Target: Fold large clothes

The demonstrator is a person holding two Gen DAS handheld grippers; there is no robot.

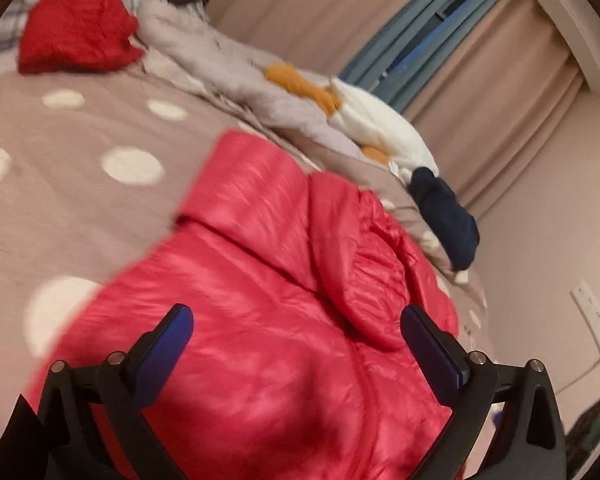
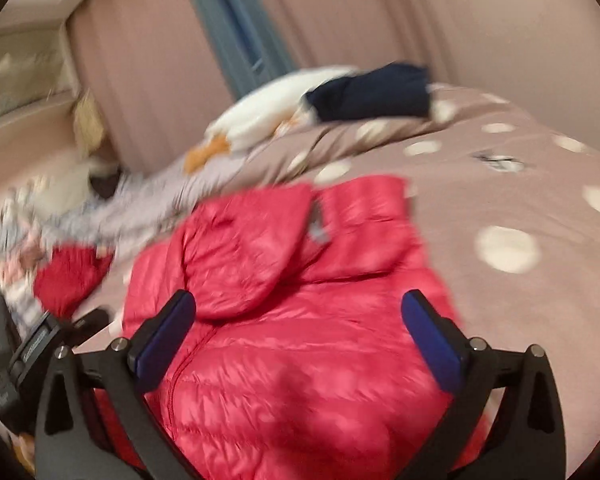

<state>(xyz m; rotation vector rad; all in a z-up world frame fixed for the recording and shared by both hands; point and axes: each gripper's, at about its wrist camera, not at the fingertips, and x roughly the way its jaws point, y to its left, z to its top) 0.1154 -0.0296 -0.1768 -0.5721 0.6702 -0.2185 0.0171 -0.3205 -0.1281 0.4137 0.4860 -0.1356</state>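
A shiny red puffer jacket (image 1: pixel 260 280) lies on the dotted taupe bedspread (image 1: pixel 60 200), with its sleeves folded in over the body. It also shows in the right wrist view (image 2: pixel 300 340), where its hood lies on top and a zipper runs down the front. My left gripper (image 1: pixel 296 332) is open and empty, hovering over the jacket's lower part. My right gripper (image 2: pixel 298 320) is open and empty over the jacket below the hood. The left gripper's body (image 2: pixel 32 344) shows at the left edge of the right wrist view.
A folded red garment (image 1: pixel 76 32) lies at the far left of the bed. A grey quilt (image 1: pixel 228 64), a white and orange plush toy (image 1: pixel 360 116) and a folded navy garment (image 1: pixel 448 220) lie along the bed's far edge. Pink curtains (image 1: pixel 480 60) hang behind.
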